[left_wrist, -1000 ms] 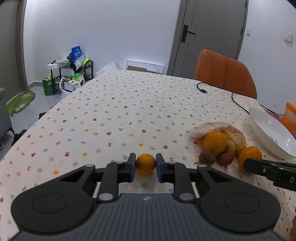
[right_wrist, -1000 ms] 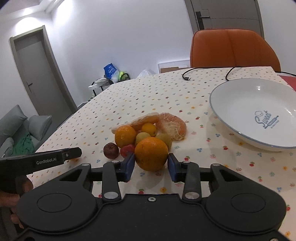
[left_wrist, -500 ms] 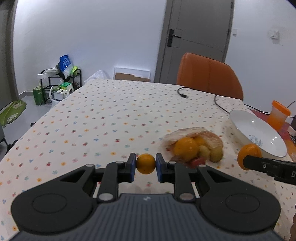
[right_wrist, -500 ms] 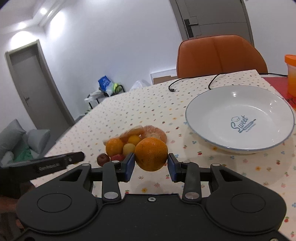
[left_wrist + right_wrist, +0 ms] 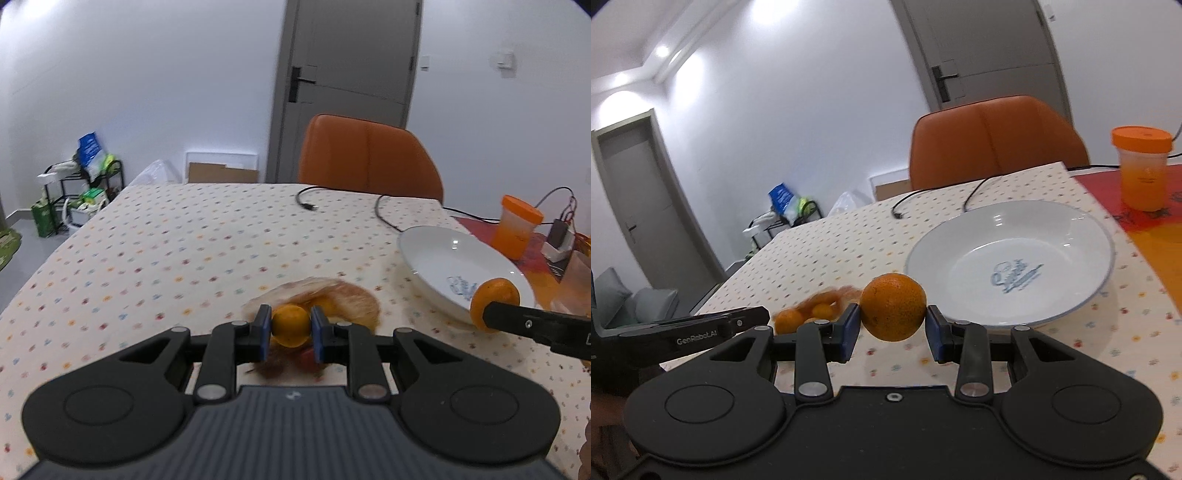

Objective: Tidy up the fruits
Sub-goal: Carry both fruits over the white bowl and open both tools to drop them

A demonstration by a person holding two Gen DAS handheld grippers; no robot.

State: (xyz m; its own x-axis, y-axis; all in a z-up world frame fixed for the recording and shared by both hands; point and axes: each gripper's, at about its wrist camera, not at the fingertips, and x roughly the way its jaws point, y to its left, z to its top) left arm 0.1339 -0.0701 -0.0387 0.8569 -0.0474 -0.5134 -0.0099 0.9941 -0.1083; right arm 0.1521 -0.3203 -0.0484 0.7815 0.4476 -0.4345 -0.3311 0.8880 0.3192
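Note:
My left gripper is shut on a small orange, held above the table over a blurred pile of fruit in a net bag. My right gripper is shut on a large orange, lifted just in front of the near rim of a white plate. In the left wrist view that large orange shows at the right, against the plate. In the right wrist view the fruit pile lies left of the large orange, partly hidden behind the left gripper's finger.
An orange-lidded cup stands on a red mat right of the plate. A black cable runs across the far table. An orange chair stands at the far edge. The spotted tablecloth stretches away to the left.
Both grippers have risen and swung right with their oranges. The left one now hangs over the fruit pile; the right one has come closer to the plate's rim.

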